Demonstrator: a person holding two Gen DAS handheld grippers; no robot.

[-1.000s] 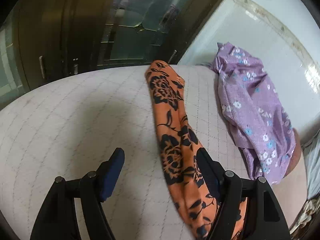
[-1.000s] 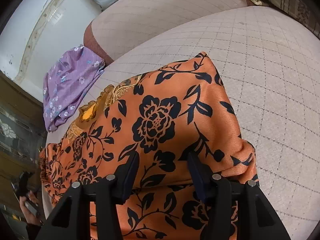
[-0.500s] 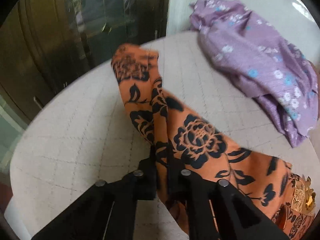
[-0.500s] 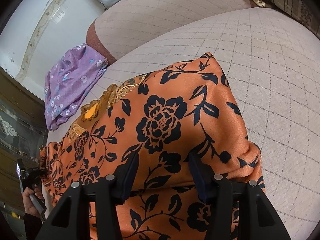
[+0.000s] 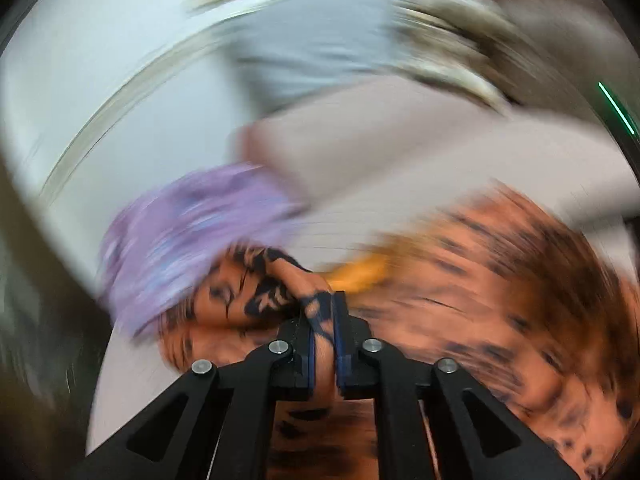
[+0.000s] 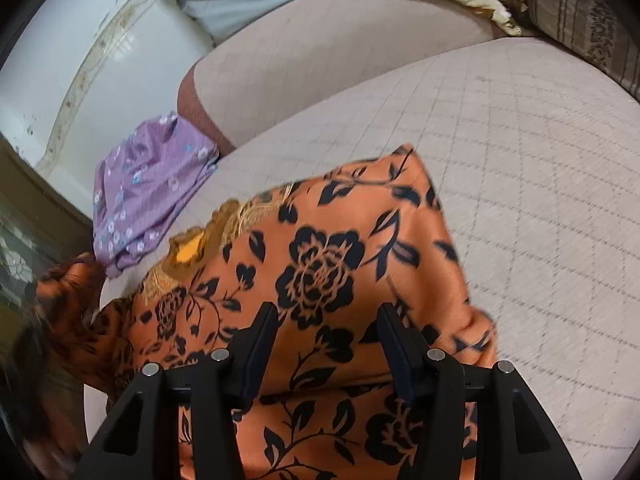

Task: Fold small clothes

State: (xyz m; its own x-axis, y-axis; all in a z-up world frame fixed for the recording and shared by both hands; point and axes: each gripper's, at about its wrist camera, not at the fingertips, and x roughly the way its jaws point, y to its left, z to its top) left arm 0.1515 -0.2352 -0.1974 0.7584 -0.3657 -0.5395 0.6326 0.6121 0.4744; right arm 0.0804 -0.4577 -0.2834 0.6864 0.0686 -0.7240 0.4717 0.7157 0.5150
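The orange satin garment with black rose print (image 6: 328,280) lay across the pale quilted mattress (image 6: 520,184), and its far end had just been gathered up. A second earlier the left gripper (image 5: 324,320) stood wide beside that strip of cloth; its jaws had since closed to almost nothing, and a bunched fold of the orange fabric was pinched between the blue pads (image 5: 338,332). The left view was smeared with motion, the held end swinging over toward the body of the garment near the crumpled lilac flowered cloth (image 5: 188,236). The right gripper (image 6: 326,340) had not shifted: its jaws stood about half open astride the near part of the garment, apparently gripping nothing. The fold looked under way, the carried end not yet laid down.
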